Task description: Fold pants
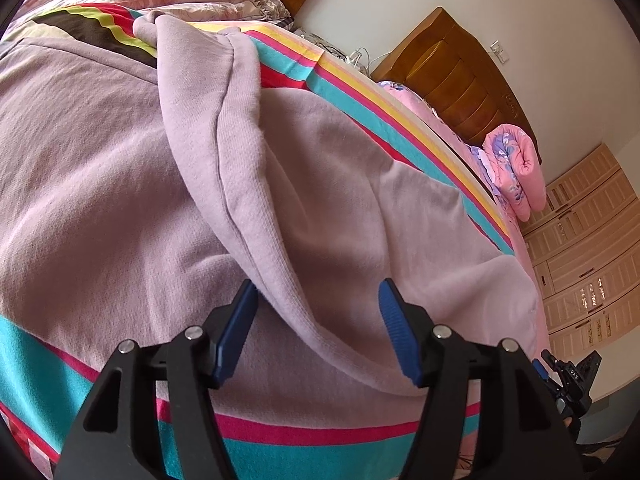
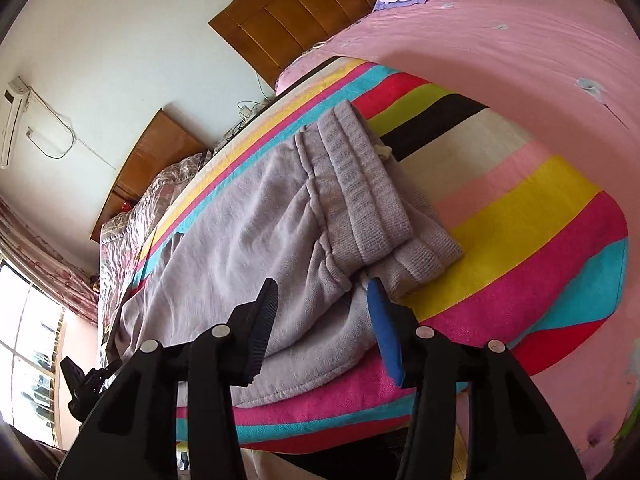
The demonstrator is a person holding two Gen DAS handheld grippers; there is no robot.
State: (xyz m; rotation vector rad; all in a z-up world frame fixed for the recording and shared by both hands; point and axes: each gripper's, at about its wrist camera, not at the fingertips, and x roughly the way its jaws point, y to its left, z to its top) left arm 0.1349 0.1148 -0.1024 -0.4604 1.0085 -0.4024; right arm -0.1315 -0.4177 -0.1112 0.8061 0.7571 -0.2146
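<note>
Striped blanket (image 2: 520, 216) beneath lilac pants (image 2: 248, 240)

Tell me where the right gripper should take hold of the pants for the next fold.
Probably the near edge of the pants, just below the ribbed waistband, coming from the bed's near side. That edge lies doubled and slightly raised between the right gripper fingers, which stand open around it.
</note>
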